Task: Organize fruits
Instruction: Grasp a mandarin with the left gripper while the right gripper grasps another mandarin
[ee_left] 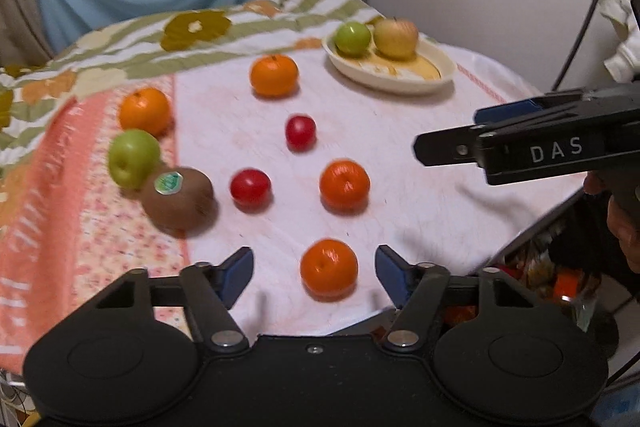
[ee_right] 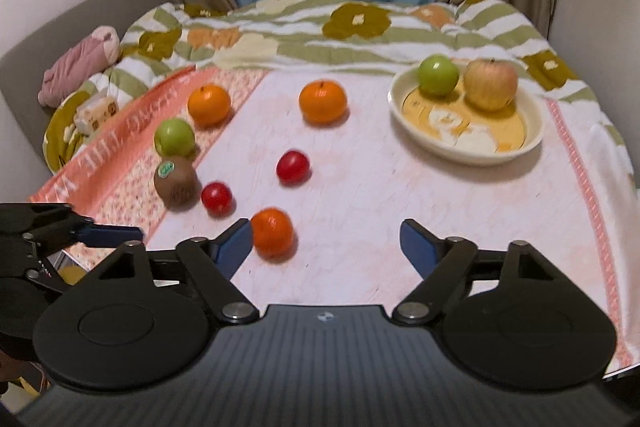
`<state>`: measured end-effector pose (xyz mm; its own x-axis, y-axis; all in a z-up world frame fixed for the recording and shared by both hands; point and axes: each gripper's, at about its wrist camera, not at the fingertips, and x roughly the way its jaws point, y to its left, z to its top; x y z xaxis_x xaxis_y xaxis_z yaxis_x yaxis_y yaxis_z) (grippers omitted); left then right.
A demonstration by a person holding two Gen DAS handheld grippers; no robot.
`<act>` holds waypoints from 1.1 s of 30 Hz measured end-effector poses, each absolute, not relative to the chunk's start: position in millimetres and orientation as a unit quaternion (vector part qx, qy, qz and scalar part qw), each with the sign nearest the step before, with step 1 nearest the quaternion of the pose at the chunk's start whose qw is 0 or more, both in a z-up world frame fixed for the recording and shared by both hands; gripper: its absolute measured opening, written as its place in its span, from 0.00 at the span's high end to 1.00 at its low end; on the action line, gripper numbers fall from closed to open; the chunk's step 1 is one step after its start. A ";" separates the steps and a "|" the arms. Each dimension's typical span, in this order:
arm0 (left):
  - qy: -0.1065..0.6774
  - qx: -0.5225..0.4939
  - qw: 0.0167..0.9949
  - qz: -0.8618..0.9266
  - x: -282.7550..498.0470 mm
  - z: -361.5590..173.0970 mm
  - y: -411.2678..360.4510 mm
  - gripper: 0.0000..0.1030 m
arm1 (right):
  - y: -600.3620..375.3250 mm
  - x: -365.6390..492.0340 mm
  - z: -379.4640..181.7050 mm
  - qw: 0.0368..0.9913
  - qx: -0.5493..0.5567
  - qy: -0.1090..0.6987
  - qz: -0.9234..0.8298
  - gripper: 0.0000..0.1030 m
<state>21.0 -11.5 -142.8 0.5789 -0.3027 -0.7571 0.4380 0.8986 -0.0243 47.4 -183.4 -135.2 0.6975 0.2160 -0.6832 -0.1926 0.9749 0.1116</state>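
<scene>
Loose fruit lies on a white cloth (ee_left: 420, 195). In the left wrist view my left gripper (ee_left: 314, 267) is open, and an orange (ee_left: 329, 267) sits between its blue fingers without touching either pad. Beyond it lie another orange (ee_left: 344, 185), two small red fruits (ee_left: 251, 187) (ee_left: 300, 131), a kiwi (ee_left: 178, 197) with a sticker and a green apple (ee_left: 134, 158). A cream plate (ee_right: 520, 151) at the back right holds a green apple (ee_right: 438, 75) and a yellow-red apple (ee_right: 491, 84). My right gripper (ee_right: 326, 239) is open above the cloth, with an orange (ee_right: 273, 233) just by its left finger.
Two more oranges (ee_right: 209, 105) (ee_right: 322, 101) lie farther back. A flowered quilt (ee_right: 360, 23) is bunched behind the cloth, with a pink bundle (ee_right: 80, 65) at its left. The table edge drops off at the right in the left wrist view, where a hand (ee_left: 624, 227) holds the right gripper.
</scene>
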 end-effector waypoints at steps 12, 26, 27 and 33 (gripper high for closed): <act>0.434 0.070 0.869 -0.229 32.2 -169.3 -15.5 0.58 | -170.8 63.6 -165.9 0.905 0.038 0.404 0.124 0.18; 0.427 0.080 0.873 -0.221 29.6 -168.8 -13.8 0.60 | -149.4 86.4 -180.9 0.900 0.033 0.408 0.152 0.32; 0.427 0.081 0.873 -0.219 29.5 -168.4 -13.0 0.60 | -148.5 88.4 -181.5 0.900 0.032 0.408 0.153 0.32; 0.428 0.089 0.874 -0.210 30.0 -167.1 -10.5 0.60 | -144.7 97.1 -186.1 0.896 0.027 0.413 0.161 0.35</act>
